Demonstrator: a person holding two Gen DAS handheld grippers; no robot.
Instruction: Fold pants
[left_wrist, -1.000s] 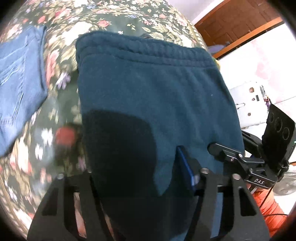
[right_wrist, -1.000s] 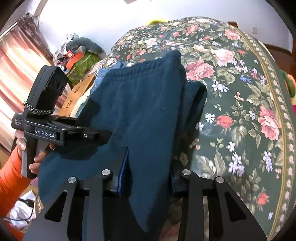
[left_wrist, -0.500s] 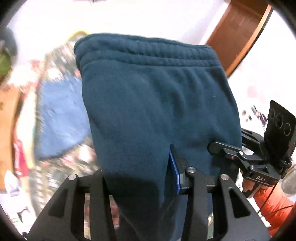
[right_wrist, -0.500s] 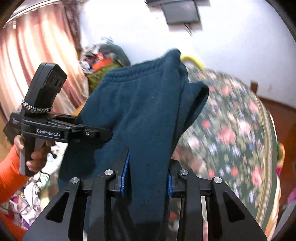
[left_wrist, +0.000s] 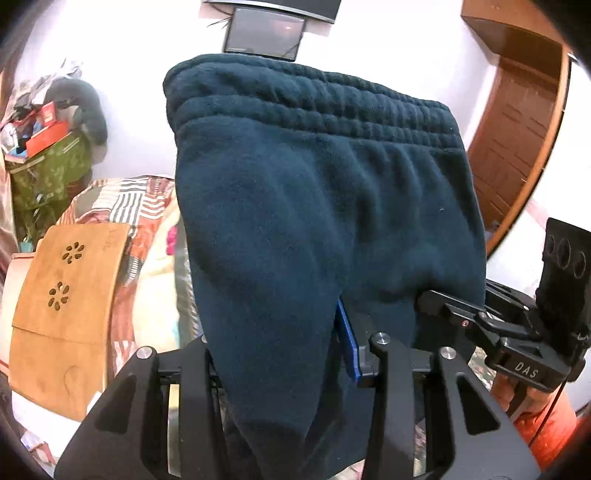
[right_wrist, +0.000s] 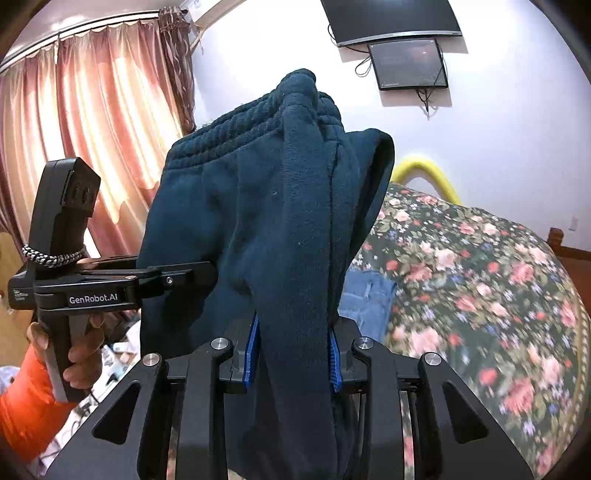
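Dark teal fleece pants (left_wrist: 325, 206) hang folded between both grippers, lifted high, waistband uppermost. My left gripper (left_wrist: 280, 354) is shut on the fabric; only its right blue pad shows, the left finger is hidden by cloth. My right gripper (right_wrist: 291, 354) is shut on a thick bunch of the pants (right_wrist: 258, 221), blue pads pressing both sides. Each view shows the other gripper at the far edge of the pants: the right gripper (left_wrist: 443, 310) and the left gripper (right_wrist: 199, 273).
A bed with a dark floral cover (right_wrist: 480, 288) lies below right, with folded blue jeans (right_wrist: 369, 299) on it. A wooden board (left_wrist: 62, 302) and cluttered shelf (left_wrist: 44, 155) stand left. Curtains (right_wrist: 92, 129), a wall screen (right_wrist: 406, 64) and a wooden door (left_wrist: 517, 147) surround.
Both grippers have raised the pants off the bed and tilted upward, so the views now face the wall instead of the floral cover. The grip on the fabric is unchanged.
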